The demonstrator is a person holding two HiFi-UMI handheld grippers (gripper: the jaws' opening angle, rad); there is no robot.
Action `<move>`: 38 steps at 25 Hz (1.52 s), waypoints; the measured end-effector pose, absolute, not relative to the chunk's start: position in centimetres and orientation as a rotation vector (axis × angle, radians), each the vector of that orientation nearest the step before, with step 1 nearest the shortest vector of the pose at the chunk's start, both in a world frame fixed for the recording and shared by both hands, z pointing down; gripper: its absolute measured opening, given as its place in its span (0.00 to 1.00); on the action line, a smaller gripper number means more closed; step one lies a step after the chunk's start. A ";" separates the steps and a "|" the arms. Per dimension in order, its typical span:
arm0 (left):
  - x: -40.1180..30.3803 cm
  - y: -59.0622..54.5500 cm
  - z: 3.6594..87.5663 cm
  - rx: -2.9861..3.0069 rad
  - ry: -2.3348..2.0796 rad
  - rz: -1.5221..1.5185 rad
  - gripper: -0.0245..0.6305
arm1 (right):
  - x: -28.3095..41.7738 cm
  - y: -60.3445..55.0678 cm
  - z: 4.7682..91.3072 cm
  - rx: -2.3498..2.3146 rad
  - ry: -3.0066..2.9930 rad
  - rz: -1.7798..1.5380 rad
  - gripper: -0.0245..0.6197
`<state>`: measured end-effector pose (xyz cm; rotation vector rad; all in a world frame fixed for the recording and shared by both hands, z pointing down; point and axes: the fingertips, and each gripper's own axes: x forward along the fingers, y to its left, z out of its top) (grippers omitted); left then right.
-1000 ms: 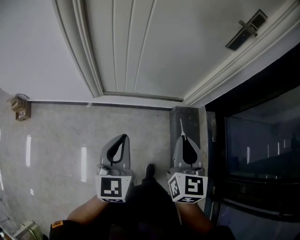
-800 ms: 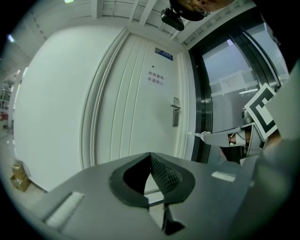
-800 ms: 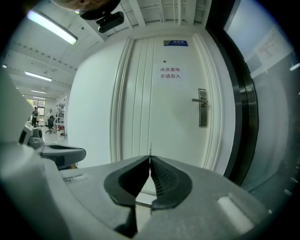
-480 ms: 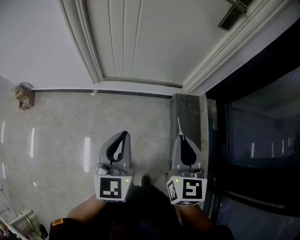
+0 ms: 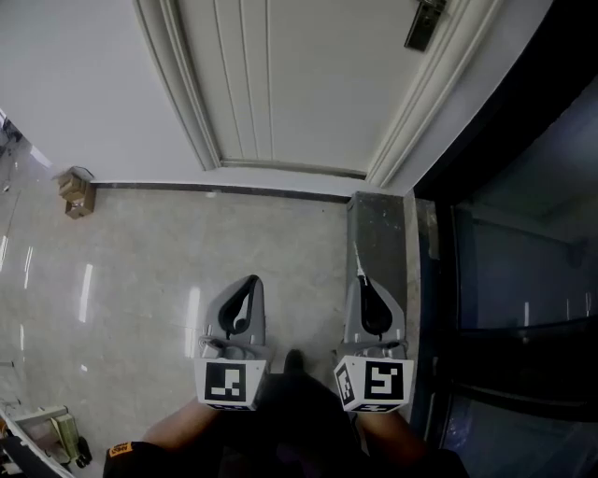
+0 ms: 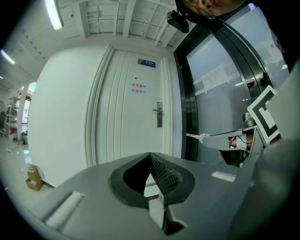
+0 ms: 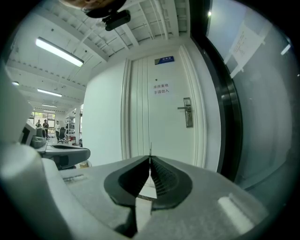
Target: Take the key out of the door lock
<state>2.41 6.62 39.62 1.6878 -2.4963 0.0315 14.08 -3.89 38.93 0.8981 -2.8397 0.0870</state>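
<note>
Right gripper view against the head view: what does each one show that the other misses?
Only the right gripper view shows the blue sign and printed notice on the door, the ceiling lights, and an office area far to the left. Only the head view shows the marker cubes on the grippers and the person's forearms. Both show the white door, its lock plate, the glass partition, and the left gripper and right gripper, jaws together. No key is discernible in either.

Glossy pale stone floor (image 5: 168, 261), mirroring ceiling lights. Small cardboard boxes (image 5: 76, 191) rest on it against the white wall (image 5: 84, 84); a dark grey slab (image 5: 378, 238) lies beside the door frame.
</note>
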 end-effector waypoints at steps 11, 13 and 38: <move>4.4 11.5 38.8 1.719 -2.515 0.040 0.07 | 17.2 0.9 38.1 0.956 -2.861 0.105 0.04; 3.9 12.8 39.1 1.716 -2.508 0.034 0.07 | 17.3 2.4 38.6 0.972 -2.845 0.119 0.04; 1.2 19.1 41.5 1.755 -2.432 0.006 0.07 | 14.5 11.0 40.4 0.945 -2.774 0.135 0.03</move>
